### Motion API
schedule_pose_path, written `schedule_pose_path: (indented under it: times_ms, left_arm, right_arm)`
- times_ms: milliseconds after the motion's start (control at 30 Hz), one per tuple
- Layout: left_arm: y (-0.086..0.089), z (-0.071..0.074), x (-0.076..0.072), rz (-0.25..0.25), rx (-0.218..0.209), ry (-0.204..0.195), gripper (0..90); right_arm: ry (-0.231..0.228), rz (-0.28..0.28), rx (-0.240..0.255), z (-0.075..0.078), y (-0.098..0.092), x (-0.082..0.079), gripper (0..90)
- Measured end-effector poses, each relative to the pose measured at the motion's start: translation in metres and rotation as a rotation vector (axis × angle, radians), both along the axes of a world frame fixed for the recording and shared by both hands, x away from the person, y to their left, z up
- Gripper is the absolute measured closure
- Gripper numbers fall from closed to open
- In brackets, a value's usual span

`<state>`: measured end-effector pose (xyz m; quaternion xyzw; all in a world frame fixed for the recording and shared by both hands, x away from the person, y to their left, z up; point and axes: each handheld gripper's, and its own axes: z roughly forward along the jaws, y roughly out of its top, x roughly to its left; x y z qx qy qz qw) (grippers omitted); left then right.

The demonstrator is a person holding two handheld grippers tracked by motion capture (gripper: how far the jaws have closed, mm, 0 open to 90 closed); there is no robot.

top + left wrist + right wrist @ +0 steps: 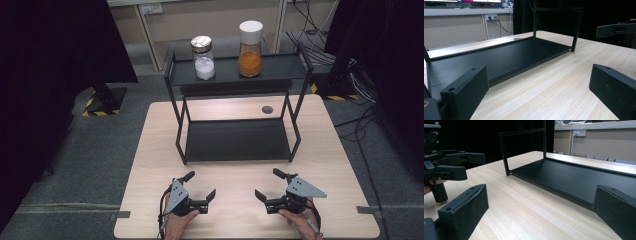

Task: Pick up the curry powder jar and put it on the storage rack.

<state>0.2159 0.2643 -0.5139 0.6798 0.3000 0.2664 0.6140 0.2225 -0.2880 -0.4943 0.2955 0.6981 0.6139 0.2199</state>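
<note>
Fingers spread wide and empty on both tools: the left gripper (201,187) and the right gripper (266,184) sit low over the wooden table (150,150), just in front of a black two-tier rack (237,140). On the rack's top shelf stand a jar of white powder (203,57) and, to its right, a jar of orange powder (250,48).

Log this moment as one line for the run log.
left gripper: open, empty | right gripper: open, empty | jars: two on rack top shelf | lower shelf: bare
</note>
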Motion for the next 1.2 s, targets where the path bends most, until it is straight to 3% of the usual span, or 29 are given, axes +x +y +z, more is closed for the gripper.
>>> schedule_pose_path:
  times_ms: [1200]
  left_arm:
    - [-0.0001,0.0,0.0,-0.001,0.0,0.0,1.8]
  right_arm:
    - [0.011,-0.007,0.004,-0.0007,-0.0004,0.0007,0.4]
